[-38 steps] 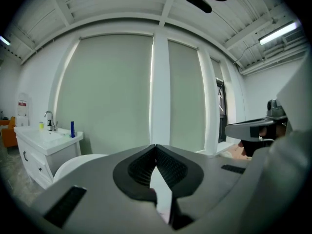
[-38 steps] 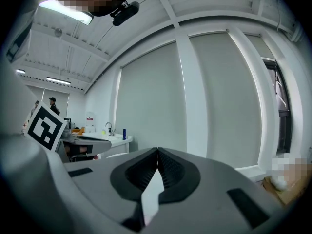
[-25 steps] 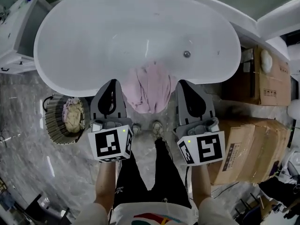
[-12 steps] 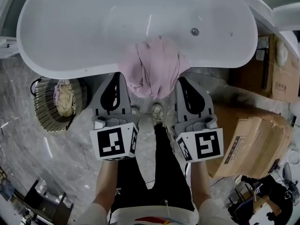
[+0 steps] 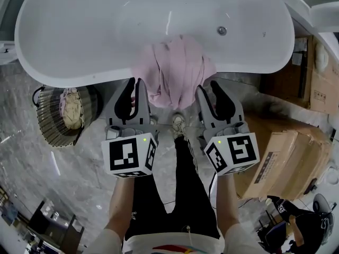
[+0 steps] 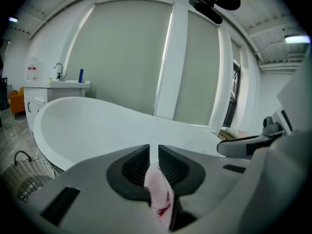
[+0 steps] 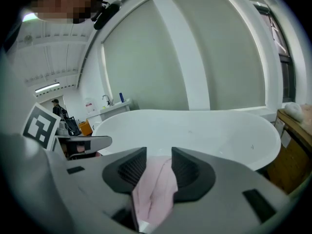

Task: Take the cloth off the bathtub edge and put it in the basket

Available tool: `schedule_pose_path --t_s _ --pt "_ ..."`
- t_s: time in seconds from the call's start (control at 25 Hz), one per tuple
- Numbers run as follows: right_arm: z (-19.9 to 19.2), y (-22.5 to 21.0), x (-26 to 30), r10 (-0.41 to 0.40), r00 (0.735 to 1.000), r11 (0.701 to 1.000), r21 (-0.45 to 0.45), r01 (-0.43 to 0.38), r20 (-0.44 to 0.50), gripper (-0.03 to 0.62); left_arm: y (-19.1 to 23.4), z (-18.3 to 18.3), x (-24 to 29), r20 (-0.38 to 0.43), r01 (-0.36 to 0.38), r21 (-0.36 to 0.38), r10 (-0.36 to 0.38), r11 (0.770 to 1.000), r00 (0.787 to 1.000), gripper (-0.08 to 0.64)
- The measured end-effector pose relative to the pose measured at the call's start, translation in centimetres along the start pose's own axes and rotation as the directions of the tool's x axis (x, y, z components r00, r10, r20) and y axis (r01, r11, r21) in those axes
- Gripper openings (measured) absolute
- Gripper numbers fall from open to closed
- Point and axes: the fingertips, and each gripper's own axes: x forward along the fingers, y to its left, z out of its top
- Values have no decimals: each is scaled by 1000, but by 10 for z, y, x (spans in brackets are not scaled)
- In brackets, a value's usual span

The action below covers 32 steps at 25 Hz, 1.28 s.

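Observation:
A pink cloth (image 5: 175, 70) hangs over the near rim of the white bathtub (image 5: 63, 81) and down its outer wall. My left gripper (image 5: 135, 83) stands at the cloth's left edge with its jaws shut; pink cloth (image 6: 158, 189) shows in the slit below its pads. My right gripper (image 5: 209, 89) stands at the cloth's right edge. Its jaws are opening, and the cloth (image 7: 155, 189) shows in the gap without the pads pressing on it. The wicker basket (image 5: 45, 126) sits on the floor to the left, under the tub's rim.
A bundle of pale cloth (image 5: 71, 107) lies in the basket. Cardboard boxes (image 5: 286, 152) stand right of the tub. The person's legs and shoes (image 5: 177, 123) are between the grippers. A counter with a tap (image 6: 58, 84) stands beyond the tub's left end.
Both grippers have moved up to the tub and now flank the hanging cloth. The right gripper's jaws have parted. The left jaws stay together.

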Motion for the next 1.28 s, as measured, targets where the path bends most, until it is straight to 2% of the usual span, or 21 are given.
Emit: schedule_pose_path --t_s 0.04,0.08,0.12,0.2,0.36,0.6,0.72,0.88,1.08,1.28 --pt "-3 -4 3 -6 1000 1000 16 6 -6 171 -2 -2 3 -7 9 -5 -9 1000 1000 55" --pt "-6 -7 5 -13 1000 999 31 13 -11 239 -5 -4 6 -15 20 -9 -20 1000 1000 139" --pt "-10 -10 8 -17 1000 999 43 17 -19 291 -7 -8 9 -25 30 -15 -30 999 999 189" --pt "-21 -15 14 -18 999 998 60 21 -47 340 -9 -19 15 -51 40 -32 -41 999 998 257" --pt "-42 -27 23 -37 996 992 119 46 -78 357 -7 -48 25 -120 26 -45 -32 999 992 339" --pt "-74 -45 39 -44 991 970 231 72 -124 373 -3 -96 36 -225 5 -86 -25 996 974 367" --pt "-88 -51 45 -46 988 963 255 83 -149 376 1 -115 41 -265 -14 -98 -13 995 964 368" --pt "-99 -57 50 -51 982 967 236 93 -181 376 2 -122 47 -280 -25 -116 -9 993 960 368" --pt "-116 -56 62 -13 975 967 246 68 -220 377 4 -131 55 -305 -26 -139 -18 990 952 368" --pt "-130 -61 76 62 971 936 352 25 -233 380 0 -135 62 -319 -23 -112 -14 993 948 368"
